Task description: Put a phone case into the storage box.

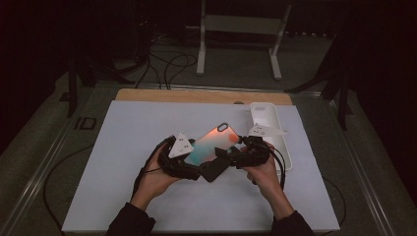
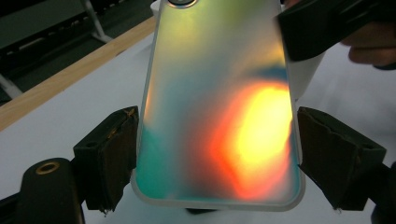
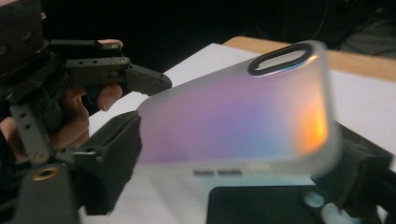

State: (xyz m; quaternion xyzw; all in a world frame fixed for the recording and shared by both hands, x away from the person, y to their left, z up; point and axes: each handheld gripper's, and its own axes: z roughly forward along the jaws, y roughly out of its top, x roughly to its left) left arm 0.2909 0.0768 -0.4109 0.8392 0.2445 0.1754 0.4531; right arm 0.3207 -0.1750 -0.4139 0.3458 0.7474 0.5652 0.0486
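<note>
Holding the case [image 1: 212,142] above the tabletop [image 1: 123,147], I have the left gripper [image 2: 217,158] clamped across its lower end and the right gripper [image 3: 233,154] straddling its side. Uneven squeeze or pull could twist it loose and drop it.

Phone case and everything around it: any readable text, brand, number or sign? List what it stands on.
None readable.
Iridescent phone case: colour gradient only, no print or logo.
Grey three-cornered plate on the left gripper: a few small dark marks, too small to read.
White tray: no marking to be seen.
</note>
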